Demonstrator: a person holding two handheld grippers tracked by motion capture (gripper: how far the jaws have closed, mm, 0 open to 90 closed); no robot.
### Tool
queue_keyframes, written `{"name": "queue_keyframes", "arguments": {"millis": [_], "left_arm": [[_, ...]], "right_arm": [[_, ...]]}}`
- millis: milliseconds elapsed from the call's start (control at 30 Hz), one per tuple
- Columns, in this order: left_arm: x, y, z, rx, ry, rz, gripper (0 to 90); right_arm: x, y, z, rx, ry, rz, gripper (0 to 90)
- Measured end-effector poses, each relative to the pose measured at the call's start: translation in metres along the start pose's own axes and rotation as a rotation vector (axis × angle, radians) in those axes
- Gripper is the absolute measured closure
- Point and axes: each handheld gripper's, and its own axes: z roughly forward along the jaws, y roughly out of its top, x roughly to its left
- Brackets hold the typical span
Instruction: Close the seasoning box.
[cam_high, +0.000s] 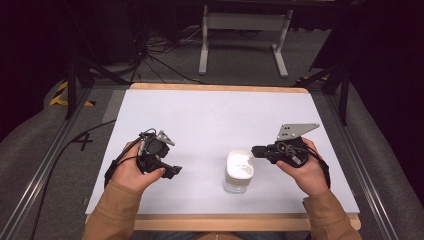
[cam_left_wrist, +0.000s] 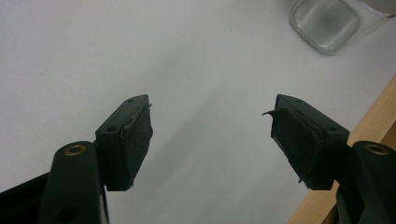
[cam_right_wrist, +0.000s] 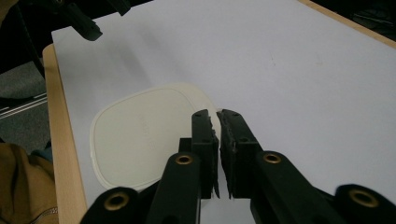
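Right tool (cam_right_wrist: 218, 122): jaws narrow, thin gap between pads, nothing gripped; tips hang over near edge of white lid (cam_right_wrist: 140, 133). Lid sits on glass container (cam_high: 238, 172), centre-front of table (cam_high: 210, 115), near wooden front edge. Left tool (cam_left_wrist: 212, 135): jaws wide, empty, well apart from container, aimed across bare table. My read: lid step in hand. I'd keep right tool square to lid rim, widen before gripping, bring left tool in to steady glass wall so container cannot slide.

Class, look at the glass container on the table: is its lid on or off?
On. The white lid sits flat across the top of the glass container, covering its opening.
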Motion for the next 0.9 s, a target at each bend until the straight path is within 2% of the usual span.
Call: {"name": "queue_keyframes", "arguments": {"millis": [167,367,433,467,633,867,900], "left_arm": [[0.001,0.0,0.0,-0.008,-0.002,-0.003,29.7],[0.002,0.002,0.0,-0.006,0.004,0.0,29.7],[0.002,0.003,0.0,-0.008,0.003,-0.001,29.7],[0.001,0.003,0.001,-0.01,0.002,-0.002,29.7],[0.003,0.007,0.002,0.001,-0.004,0.001,29.7],[0.007,0.008,0.006,0.009,0.001,-0.003,29.7],[0.007,0.008,0.006,0.009,0.001,-0.003,29.7]], "right_arm": [[-0.003,0.0,-0.008,-0.032,-0.033,0.036,70.6],[-0.007,-0.001,-0.02,-0.054,-0.075,0.061,63.6],[-0.009,-0.004,-0.027,-0.059,-0.119,0.072,59.0],[-0.009,-0.004,-0.027,-0.059,-0.119,0.072,59.0],[-0.015,-0.01,-0.041,-0.065,-0.179,0.1,56.0],[-0.028,-0.022,-0.057,-0.037,-0.271,0.148,54.6],[-0.028,-0.022,-0.057,-0.037,-0.271,0.148,54.6]]}}
